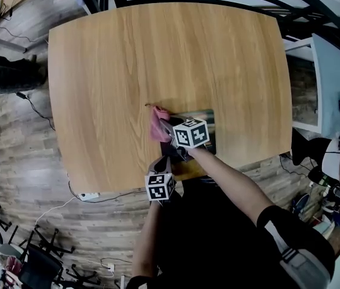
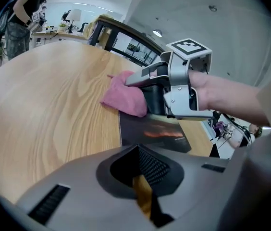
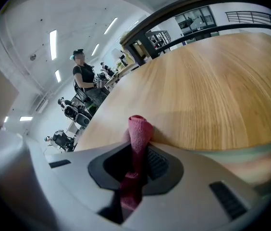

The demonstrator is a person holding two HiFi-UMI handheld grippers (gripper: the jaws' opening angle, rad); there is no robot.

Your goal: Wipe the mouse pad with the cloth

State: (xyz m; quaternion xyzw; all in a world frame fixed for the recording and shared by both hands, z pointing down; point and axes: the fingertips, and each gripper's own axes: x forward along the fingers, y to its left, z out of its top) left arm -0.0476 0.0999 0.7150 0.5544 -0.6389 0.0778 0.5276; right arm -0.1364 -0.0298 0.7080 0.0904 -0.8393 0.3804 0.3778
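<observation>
right tongs point(image 3: 137, 159) are clamped on the pink cloth point(image 3: 139, 128). a fold runs through the slot and a bunched wad sticks out past the tips. the wad sits at the far-left corner of the mouse pad point(image 2: 152, 129), and most of it seems to hang over bare bench point(image 1: 158, 53) rather than over the pad. left tongs point(image 2: 142, 196) are at the pad's near side, pressed together with only a thin tan sliver in the slit, and we can't tell if they're pinning the pad. risks as we judge them: if the pad isn't held, drag from the cloth could slide or spin it, and it lies by the bench's near edge so it could slip off. the cloth is balled up, so only a small patch would touch the pad and a wipe could miss most of it. a hard drag could tug the fold out of the tongs. the two tongs are near each other, so a stroke toward the pad's near side could knock them together.
</observation>
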